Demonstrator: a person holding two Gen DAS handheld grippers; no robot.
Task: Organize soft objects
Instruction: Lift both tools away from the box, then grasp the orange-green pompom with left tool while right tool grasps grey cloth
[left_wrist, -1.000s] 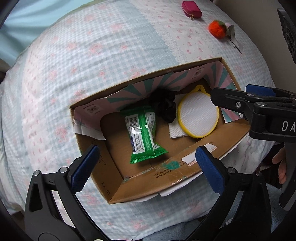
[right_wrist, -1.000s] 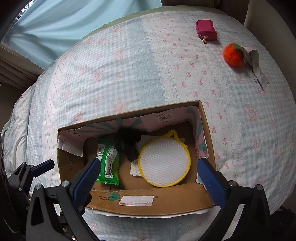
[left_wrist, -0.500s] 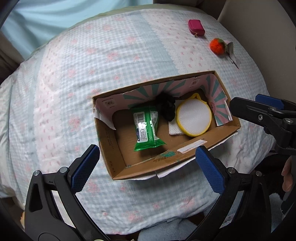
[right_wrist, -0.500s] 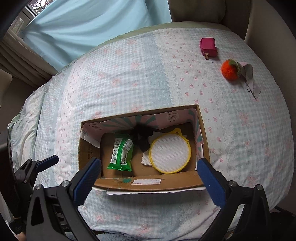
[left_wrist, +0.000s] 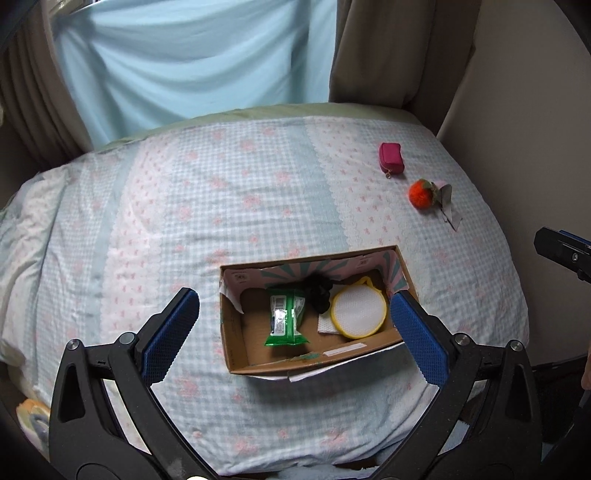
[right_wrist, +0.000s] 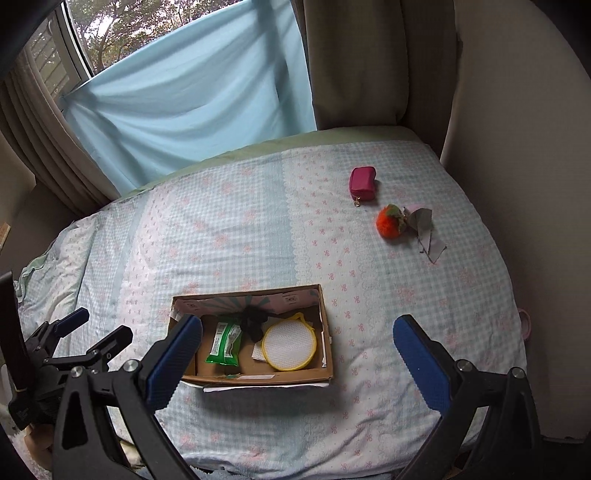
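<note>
On the bed (right_wrist: 258, 221), your cardboard box (right_wrist: 258, 376) already holds the wipes pack (right_wrist: 224, 343), black scrunchie (right_wrist: 254, 321) and round pad (right_wrist: 289, 345). Pink pouch (right_wrist: 363, 183) and orange pompom (right_wrist: 388, 226) remain outside. Both hand-held grippers, left hand-held gripper (left_wrist: 295, 332) and right hand-held gripper (right_wrist: 295, 354), are spread and empty.

Both wrist views look down from high, sharing the box (left_wrist: 236, 354).
</note>
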